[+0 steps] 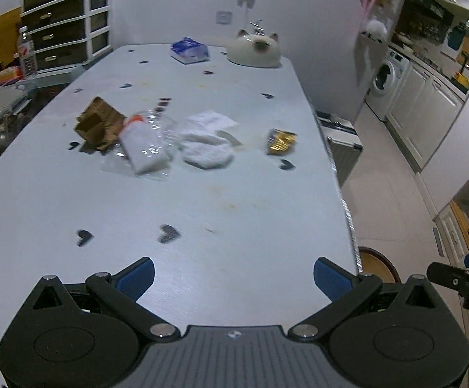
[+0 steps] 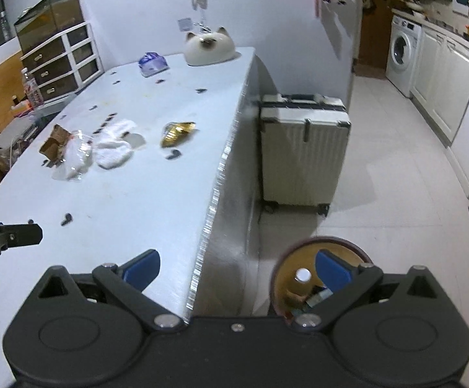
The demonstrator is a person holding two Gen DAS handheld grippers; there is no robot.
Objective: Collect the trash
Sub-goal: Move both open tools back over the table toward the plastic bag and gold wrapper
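On the white table [image 1: 202, 200] lies a row of trash: a torn brown cardboard box [image 1: 98, 124], a clear plastic bag [image 1: 145, 144], crumpled white tissue [image 1: 207, 144] and a gold foil wrapper [image 1: 281, 141]. The same items show in the right wrist view: cardboard box [image 2: 53, 144], plastic bag [image 2: 74, 158], tissue [image 2: 114, 147], gold wrapper [image 2: 177, 132]. My left gripper [image 1: 234, 279] hovers open over the table's near end, well short of the trash. My right gripper [image 2: 237, 270] is open at the table's right edge, above a round trash bin [image 2: 286, 278] on the floor with items inside.
A cat-shaped white container [image 1: 256, 50] and a blue tissue pack [image 1: 189, 51] sit at the table's far end. A pale suitcase [image 2: 302, 152] stands on the floor beside the table. A drawer unit [image 1: 66, 29] stands far left; a washing machine [image 2: 402, 55] far right.
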